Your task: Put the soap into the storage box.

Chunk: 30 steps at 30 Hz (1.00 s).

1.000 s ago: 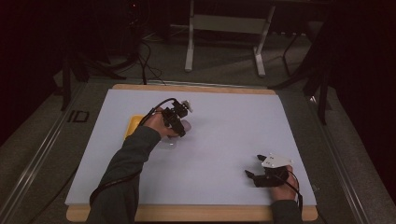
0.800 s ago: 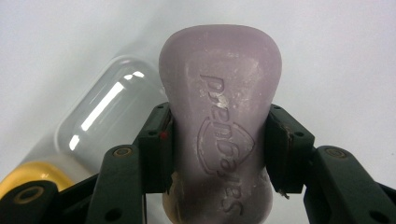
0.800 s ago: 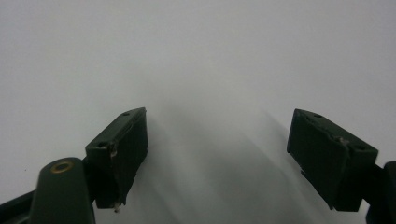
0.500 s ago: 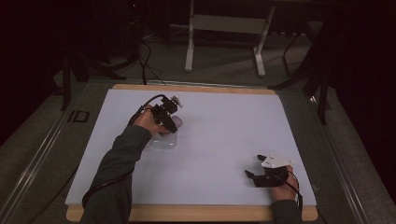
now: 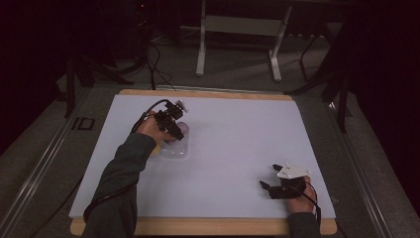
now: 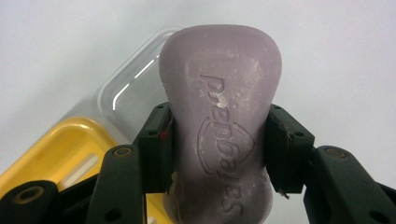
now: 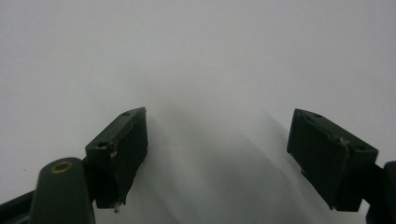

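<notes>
A pale purple soap bar (image 6: pixel 222 121) with embossed lettering is clamped at its waist between both pads of my left gripper (image 6: pixel 219 149). In the high view that left gripper (image 5: pixel 174 130) hovers over a clear plastic lid (image 5: pixel 175 150) at the table's left. Below the bar in the left gripper view lie the clear lid (image 6: pixel 130 93) and a yellow soap dish (image 6: pixel 60 154). Only a sliver of the yellow dish (image 5: pixel 155 150) peeks out beside the sleeve in the high view. My right gripper (image 5: pixel 267 187) rests near the front right edge, its jaws spread wide over bare white surface (image 7: pixel 219 140).
A white sheet (image 5: pixel 237 134) covers the wooden-edged table. Dark floor, cables and a metal stand's legs (image 5: pixel 237 44) lie beyond the far edge. Open white surface stretches between the two grippers.
My left gripper has shifted left and slightly toward the far edge with the soap bar in it. The right gripper has stayed put.
</notes>
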Each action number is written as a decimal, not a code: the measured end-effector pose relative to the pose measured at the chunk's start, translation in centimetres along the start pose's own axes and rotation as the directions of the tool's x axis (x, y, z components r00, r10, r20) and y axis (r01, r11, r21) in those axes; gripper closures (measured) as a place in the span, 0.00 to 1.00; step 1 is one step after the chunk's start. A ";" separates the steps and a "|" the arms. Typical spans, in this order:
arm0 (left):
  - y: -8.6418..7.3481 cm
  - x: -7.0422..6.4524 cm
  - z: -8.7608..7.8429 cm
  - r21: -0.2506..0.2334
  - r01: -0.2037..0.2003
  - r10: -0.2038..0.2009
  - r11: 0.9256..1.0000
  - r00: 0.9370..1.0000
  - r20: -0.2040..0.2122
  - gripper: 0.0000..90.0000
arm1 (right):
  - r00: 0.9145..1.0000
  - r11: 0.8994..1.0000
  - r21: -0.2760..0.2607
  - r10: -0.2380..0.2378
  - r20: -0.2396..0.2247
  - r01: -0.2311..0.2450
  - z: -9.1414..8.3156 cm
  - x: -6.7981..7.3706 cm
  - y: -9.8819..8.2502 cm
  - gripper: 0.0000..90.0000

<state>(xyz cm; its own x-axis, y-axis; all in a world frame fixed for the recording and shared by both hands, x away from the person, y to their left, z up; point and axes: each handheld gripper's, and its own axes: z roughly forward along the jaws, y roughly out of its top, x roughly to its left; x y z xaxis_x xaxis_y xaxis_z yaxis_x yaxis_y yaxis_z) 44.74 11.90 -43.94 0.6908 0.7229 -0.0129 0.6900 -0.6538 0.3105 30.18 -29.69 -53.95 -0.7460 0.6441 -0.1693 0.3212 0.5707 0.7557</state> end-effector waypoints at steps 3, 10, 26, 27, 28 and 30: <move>-0.4 0.4 -0.1 -0.002 0.013 -0.013 1.000 1.000 -0.002 0.55 | 1.000 1.000 0.000 0.000 0.000 0.000 0.0 0.0 0.0 0.22; -0.9 0.9 -0.4 -0.002 0.028 -0.028 1.000 1.000 -0.002 0.56 | 1.000 1.000 0.000 -0.001 0.001 0.001 0.0 0.0 0.0 0.22; -2.0 2.1 -1.2 -0.031 0.077 -0.077 0.997 0.997 0.007 0.56 | 1.000 1.000 0.000 -0.002 0.001 0.002 0.0 0.0 0.0 0.22; -2.1 2.2 -1.3 -0.030 0.080 -0.080 0.996 0.997 0.005 0.55 | 1.000 1.000 -0.001 -0.004 0.001 0.004 0.0 0.0 0.0 0.22; -2.2 2.3 -1.4 -0.032 0.082 -0.081 0.996 0.997 0.006 0.56 | 1.000 1.000 -0.001 -0.004 0.002 0.004 0.0 0.0 0.0 0.22; -2.4 2.5 -1.5 -0.035 0.087 -0.087 0.996 0.996 0.006 0.56 | 1.000 1.000 -0.001 -0.004 0.002 0.004 0.0 0.0 0.0 0.22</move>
<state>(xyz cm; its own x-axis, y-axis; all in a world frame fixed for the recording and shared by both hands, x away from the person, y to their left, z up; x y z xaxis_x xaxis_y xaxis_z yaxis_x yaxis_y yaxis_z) 44.50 15.54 -43.32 0.6297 0.7755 -0.0458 0.7395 -0.5804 0.3409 30.17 -29.69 -53.95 -0.7464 0.6426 -0.1732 0.3177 0.5727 0.7557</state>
